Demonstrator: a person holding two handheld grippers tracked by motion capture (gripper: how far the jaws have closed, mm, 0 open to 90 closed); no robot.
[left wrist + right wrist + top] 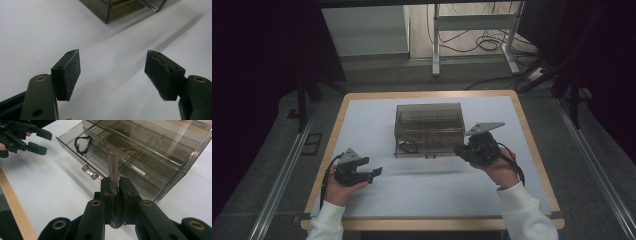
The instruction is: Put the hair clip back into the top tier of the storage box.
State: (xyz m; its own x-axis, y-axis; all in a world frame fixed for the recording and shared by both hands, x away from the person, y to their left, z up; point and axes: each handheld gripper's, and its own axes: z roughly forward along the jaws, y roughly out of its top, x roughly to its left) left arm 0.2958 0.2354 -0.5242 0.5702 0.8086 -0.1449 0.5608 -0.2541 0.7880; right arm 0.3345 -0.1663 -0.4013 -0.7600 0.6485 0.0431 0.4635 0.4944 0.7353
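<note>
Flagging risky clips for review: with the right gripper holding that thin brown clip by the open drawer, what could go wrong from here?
The right gripper pinches the clip only near its lower end, so it may twist or slip when lowered. The drawer has narrow compartments, so the clip could catch a divider or land beside the black cord loop instead of a free slot. The left gripper stands open, away from the organizer box, so a nudge might shift the box.

We wear long white sleeves [522, 212] that end at the wrists, and each hand carries a matte black two-jaw gripper: the left gripper [376, 172] and the right gripper [458, 148]. Each gripper bears a grey three-cornered plate [484, 128] on top and trails a black cable [326, 181] back past the wrist. The jaws are flat black bars with brass-ringed pivot holes [40, 78], and their thick, speckled black pads [68, 75] show small screw holes along the edge.
</note>
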